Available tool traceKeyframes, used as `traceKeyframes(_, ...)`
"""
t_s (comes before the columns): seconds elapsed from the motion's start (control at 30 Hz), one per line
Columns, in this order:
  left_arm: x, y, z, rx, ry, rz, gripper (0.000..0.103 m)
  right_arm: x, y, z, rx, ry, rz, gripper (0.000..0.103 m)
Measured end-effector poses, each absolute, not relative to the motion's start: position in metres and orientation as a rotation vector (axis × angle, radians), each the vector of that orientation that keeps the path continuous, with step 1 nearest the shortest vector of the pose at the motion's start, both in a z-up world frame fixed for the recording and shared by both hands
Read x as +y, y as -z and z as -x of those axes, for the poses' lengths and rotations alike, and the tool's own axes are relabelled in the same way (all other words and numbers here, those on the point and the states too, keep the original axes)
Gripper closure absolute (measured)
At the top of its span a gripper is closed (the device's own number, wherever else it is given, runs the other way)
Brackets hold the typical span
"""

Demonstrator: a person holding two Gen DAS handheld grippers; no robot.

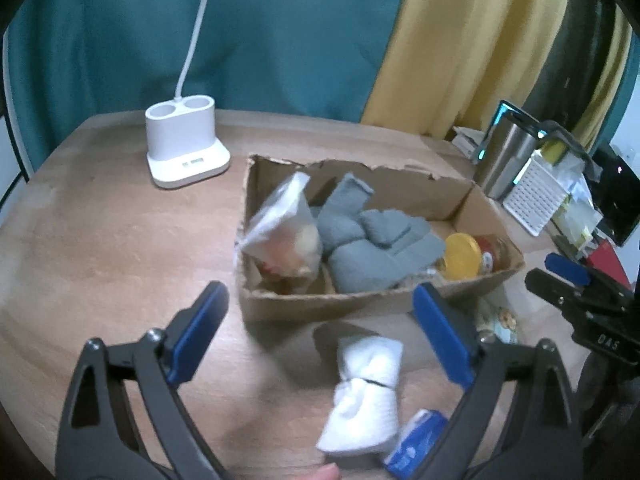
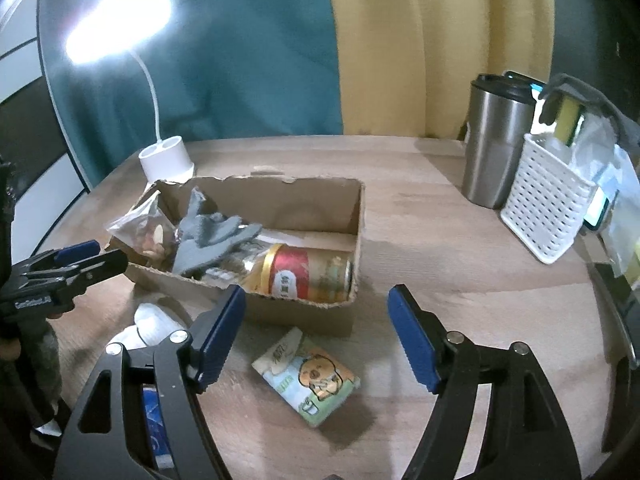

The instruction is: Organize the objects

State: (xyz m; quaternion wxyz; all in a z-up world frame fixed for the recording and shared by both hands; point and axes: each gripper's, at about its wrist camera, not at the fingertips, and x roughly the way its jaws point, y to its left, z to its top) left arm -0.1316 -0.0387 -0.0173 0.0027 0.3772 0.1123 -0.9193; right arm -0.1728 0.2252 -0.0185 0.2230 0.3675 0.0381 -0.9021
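Left wrist view: the left gripper (image 1: 320, 312) stands wide and holds nothing, low in the frame over a white rolled cloth (image 1: 366, 394) on the wooden table (image 1: 100, 248); a blue packet (image 1: 418, 442) lies just beside the cloth at the bottom; the cardboard box (image 1: 320, 306) sits mid-frame with a snack bag (image 1: 284, 228), grey gloves (image 1: 372, 240) and a can (image 1: 470, 256) inside; right wrist view: the right gripper (image 2: 316, 312) is also wide and empty, above a tissue pack (image 2: 310, 376) at lower centre, just in front of the box; a steel tumbler (image 2: 494, 140) and white basket (image 2: 546, 208) stand at upper right.
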Motion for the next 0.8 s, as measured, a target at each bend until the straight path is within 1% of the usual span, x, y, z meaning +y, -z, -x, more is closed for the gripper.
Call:
traceKeyframes(0.07,-0.036,0.017,0.129,0.35,2.893,-1.186,0.008,0.228,0.02,0.17,0.1,2.5,-1.024,0.025)
traceKeyframes(0.2,-0.029,0.02,0.124,0.338,2.905,-1.202,0.008,0.233,0.026,0.165,0.08,2.507,-1.056,0.021)
traceKeyframes(0.37,-0.025,0.027,0.117,0.335,2.903,-1.229,0.008,0.235,0.035,0.159,0.032,2.48,-1.09,0.021)
traceKeyframes(0.8,-0.017,0.045,0.107,0.283,2.892,-1.316,0.008,0.222,0.055,0.154,0.033,2.437,-1.161,0.021)
